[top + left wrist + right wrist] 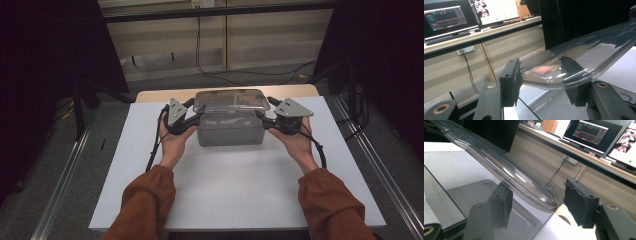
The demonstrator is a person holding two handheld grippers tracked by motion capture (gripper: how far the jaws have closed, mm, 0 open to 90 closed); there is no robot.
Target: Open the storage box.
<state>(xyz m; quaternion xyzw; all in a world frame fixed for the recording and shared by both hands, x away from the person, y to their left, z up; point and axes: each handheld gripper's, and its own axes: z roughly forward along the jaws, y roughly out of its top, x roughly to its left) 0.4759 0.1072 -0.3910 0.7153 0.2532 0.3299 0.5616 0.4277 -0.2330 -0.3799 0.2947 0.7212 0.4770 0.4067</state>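
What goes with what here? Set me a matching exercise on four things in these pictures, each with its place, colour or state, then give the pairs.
Things:
1 clear lid
2 grey box
3 monitor
4 sleeves

Place, colour or state:
A rust-brown
B lit, on the desk
C standing on the white table
D raised above the box

Pairs: 1-D, 2-C, 3-B, 4-A
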